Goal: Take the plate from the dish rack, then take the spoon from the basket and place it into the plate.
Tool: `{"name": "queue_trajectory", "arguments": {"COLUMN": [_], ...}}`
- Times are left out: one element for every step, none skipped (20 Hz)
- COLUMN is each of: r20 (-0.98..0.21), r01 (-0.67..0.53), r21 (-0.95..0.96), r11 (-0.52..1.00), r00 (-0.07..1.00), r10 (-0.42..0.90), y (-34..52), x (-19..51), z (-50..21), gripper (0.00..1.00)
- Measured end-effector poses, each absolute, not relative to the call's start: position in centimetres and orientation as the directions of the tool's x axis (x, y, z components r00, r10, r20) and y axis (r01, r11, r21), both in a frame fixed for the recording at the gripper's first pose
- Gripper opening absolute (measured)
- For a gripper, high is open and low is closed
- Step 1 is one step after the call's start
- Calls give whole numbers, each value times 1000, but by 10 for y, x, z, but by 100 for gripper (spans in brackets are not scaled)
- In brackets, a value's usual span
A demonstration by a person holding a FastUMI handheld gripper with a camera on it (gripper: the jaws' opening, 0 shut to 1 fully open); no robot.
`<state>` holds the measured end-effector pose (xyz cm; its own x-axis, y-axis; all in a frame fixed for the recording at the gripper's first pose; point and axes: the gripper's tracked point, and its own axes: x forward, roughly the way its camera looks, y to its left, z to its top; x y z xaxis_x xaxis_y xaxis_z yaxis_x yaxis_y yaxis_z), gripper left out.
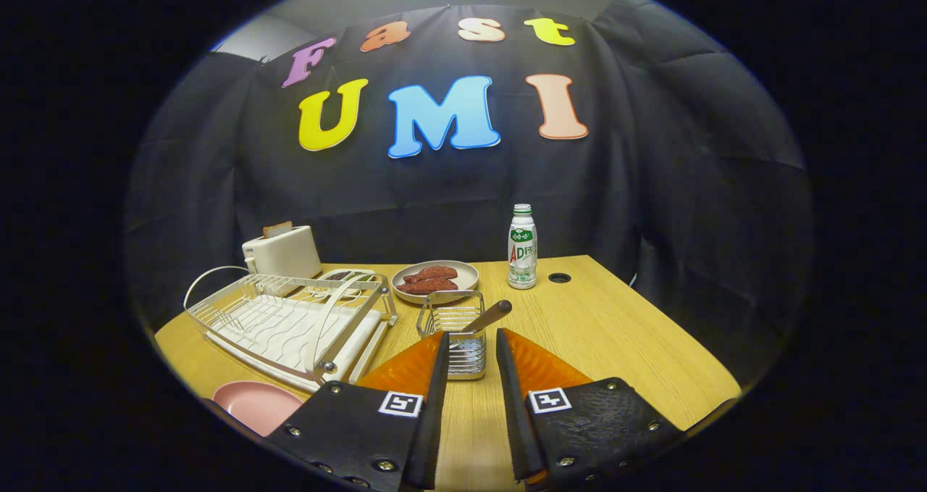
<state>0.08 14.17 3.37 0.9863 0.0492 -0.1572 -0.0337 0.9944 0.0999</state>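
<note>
A pink plate point(255, 405) lies flat on the wooden table, in front of the white wire dish rack point(290, 324) and to the left of my fingers. A small wire basket point(456, 336) stands just ahead of my fingertips, and a spoon point(487, 317) with a dark wooden handle leans out of it toward the right. My gripper point(471, 340) is open, its two fingers spread to either side of the basket's near face, holding nothing.
Beyond the basket sit a beige plate with reddish food point(434, 280), a white and green bottle point(522, 247) and a round cable hole point(559, 277). A cream toaster point(282, 251) stands behind the rack. The table's right half point(615, 332) is bare wood.
</note>
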Motion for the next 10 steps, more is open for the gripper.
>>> {"name": "queue_trajectory", "arguments": {"r20": [-148, -148, -137, -125, -110, -97, -84, -78, -84, -91], "r01": [-26, -17, -22, -32, -40, -36, -41, -43, -49, -46], "r21": [105, 115, 140, 160, 168, 158, 157, 159, 158, 157], "r11": [994, 993, 990, 987, 985, 987, 987, 986, 986, 987], "r00": [988, 988, 990, 991, 992, 994, 995, 995, 994, 994], "r10": [41, 34, 41, 52, 59, 52, 54, 55, 63, 61], "y": [138, 134, 136, 137, 139, 134, 134, 136, 138, 139], "x": [9, 16, 24, 32, 38, 45, 53, 58, 64, 68], "z": [30, 25, 25, 26, 30, 32, 34, 35, 33, 30], "gripper": [39, 39, 39, 39, 39, 39, 39, 39, 39, 39]}}
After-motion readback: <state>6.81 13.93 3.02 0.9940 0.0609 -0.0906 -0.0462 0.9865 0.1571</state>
